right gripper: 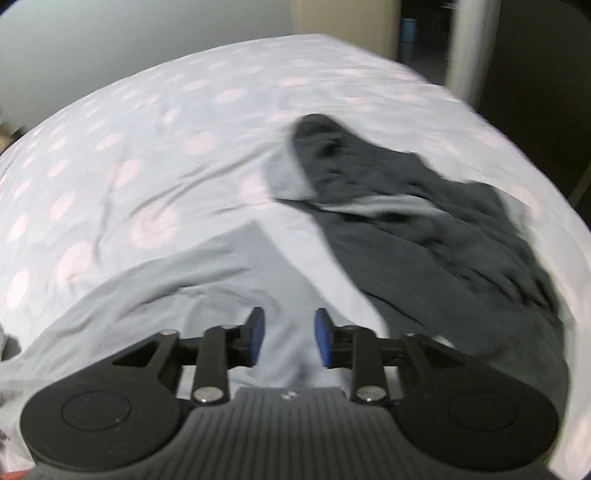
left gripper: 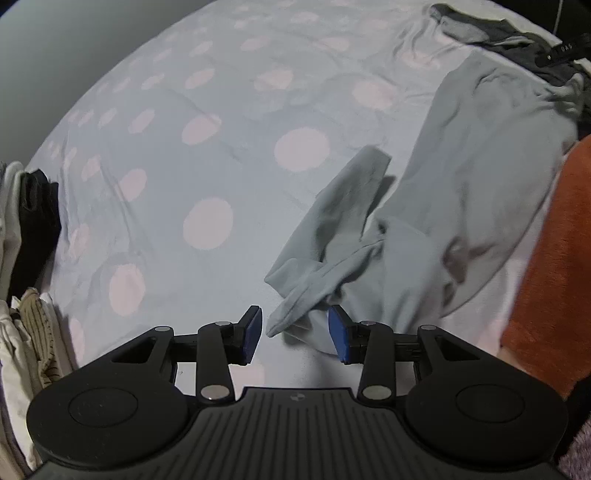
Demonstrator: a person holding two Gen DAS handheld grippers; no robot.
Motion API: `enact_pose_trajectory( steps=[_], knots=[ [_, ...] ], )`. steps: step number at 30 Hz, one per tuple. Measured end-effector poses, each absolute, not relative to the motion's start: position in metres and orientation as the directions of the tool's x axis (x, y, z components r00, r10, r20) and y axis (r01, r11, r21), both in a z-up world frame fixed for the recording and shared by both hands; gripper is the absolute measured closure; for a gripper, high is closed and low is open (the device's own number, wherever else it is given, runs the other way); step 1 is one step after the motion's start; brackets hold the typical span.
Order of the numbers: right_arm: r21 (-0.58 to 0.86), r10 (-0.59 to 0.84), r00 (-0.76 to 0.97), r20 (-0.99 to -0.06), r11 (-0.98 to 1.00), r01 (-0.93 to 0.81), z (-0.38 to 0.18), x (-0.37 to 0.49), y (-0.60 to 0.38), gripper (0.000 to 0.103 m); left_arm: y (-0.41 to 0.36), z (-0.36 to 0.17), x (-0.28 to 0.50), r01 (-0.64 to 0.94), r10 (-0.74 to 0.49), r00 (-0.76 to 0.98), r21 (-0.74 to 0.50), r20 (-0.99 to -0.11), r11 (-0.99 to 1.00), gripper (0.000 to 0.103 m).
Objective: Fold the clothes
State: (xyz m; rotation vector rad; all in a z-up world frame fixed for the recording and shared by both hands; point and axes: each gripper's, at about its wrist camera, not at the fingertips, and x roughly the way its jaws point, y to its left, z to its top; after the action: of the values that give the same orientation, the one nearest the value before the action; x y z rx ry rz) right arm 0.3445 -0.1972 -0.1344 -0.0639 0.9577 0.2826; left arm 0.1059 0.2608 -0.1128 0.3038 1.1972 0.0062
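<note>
Left gripper (left gripper: 295, 334) stood half-open and empty; the pale shirt (left gripper: 461, 192) sleeve tip lay between its pads (sleeve ran up-right). Right gripper (right gripper: 289, 338) likewise empty.

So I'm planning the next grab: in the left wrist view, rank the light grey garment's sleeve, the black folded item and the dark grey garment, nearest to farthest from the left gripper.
From the left gripper:
1. Sleeve, just ahead.
2. Black folded item, left edge.
3. Dark grey garment, far upper right.

Legible text — none confirmed. Pale characters on the black strap (left gripper: 561, 50) at upper right of the left wrist view — too small to read.
</note>
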Motion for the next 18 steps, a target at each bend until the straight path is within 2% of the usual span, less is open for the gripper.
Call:
enact_pose_trajectory(
  steps=[5, 13, 15, 17, 18],
  knots=[
    [0.094, 0.248, 0.49, -0.836, 0.944, -0.317, -0.156, 0.388, -0.17, 0.051, 0.268, -0.13, 0.118, 0.113, 0.136, 0.329, 0.182, -0.934, 0.977, 0.057],
    [0.084, 0.213, 0.461, -0.861, 0.955, -0.285, -0.199, 0.448, -0.144, 0.046, 0.267, -0.14, 0.127, 0.054, 0.122, 0.314, 0.146, -0.941, 0.988, 0.08],
    [0.085, 0.216, 0.468, -0.857, 0.955, -0.284, -0.203, 0.45, -0.141, 0.051, 0.27, -0.14, 0.129, 0.01, 0.121, 0.308, 0.13, -0.944, 0.991, 0.091],
    [0.07, 0.22, 0.483, -0.848, 0.948, -0.31, -0.201, 0.443, -0.138, 0.076, 0.271, -0.134, 0.127, -0.017, 0.133, 0.33, 0.135, -0.935, 0.991, 0.094],
    [0.052, 0.216, 0.491, -0.844, 0.944, -0.327, -0.199, 0.439, -0.135, 0.08, 0.27, -0.13, 0.125, -0.024, 0.14, 0.345, 0.14, -0.928, 0.99, 0.094]
  ],
)
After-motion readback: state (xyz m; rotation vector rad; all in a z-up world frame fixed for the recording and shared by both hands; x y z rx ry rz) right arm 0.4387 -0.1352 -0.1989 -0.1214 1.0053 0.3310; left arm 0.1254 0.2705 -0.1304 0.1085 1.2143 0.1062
